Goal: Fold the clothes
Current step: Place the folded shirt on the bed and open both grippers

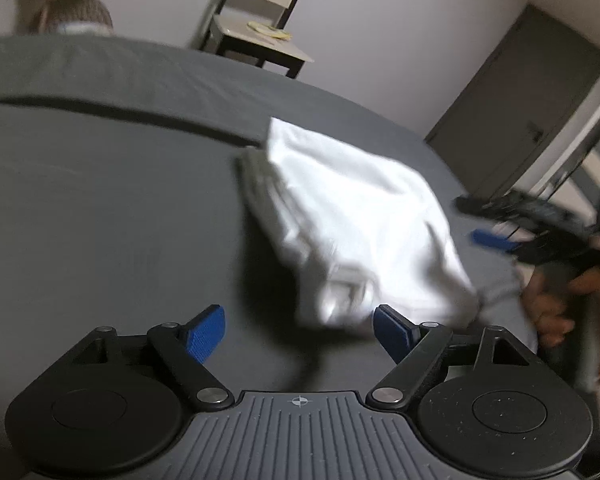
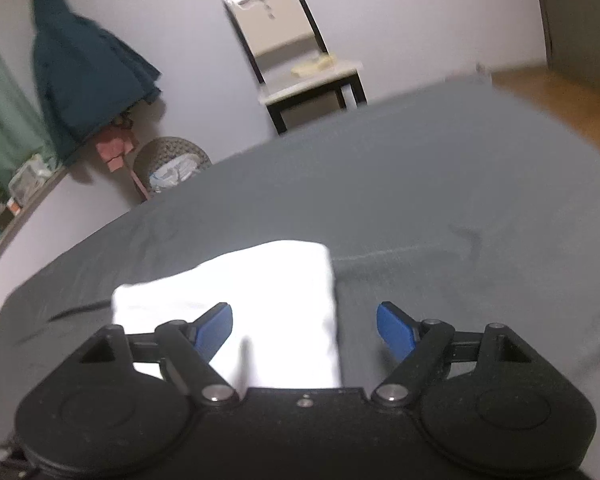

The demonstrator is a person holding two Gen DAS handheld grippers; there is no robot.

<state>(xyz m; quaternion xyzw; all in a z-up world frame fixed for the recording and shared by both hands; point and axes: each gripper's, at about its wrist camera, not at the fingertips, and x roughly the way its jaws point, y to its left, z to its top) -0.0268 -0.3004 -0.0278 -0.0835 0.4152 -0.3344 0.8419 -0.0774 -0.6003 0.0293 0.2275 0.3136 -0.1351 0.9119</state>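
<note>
A folded white garment (image 1: 352, 216) lies on the grey bed (image 1: 100, 208), a grey-edged layer showing along its left side. My left gripper (image 1: 300, 332) is open just short of the garment's near corner, holding nothing. In the right wrist view the same white garment (image 2: 260, 300) is a neat rectangle right in front of my right gripper (image 2: 304, 326), which is open and empty above its near edge. The right gripper (image 1: 496, 232) also shows at the right of the left wrist view, held by a hand (image 1: 552, 312).
A chair (image 2: 300, 60) with a pale seat stands against the wall beyond the bed. A dark blue coat (image 2: 84, 72) hangs at left, above a round woven basket (image 2: 172, 164). A brown door (image 1: 520, 120) and wooden floor (image 2: 560, 100) lie to the right.
</note>
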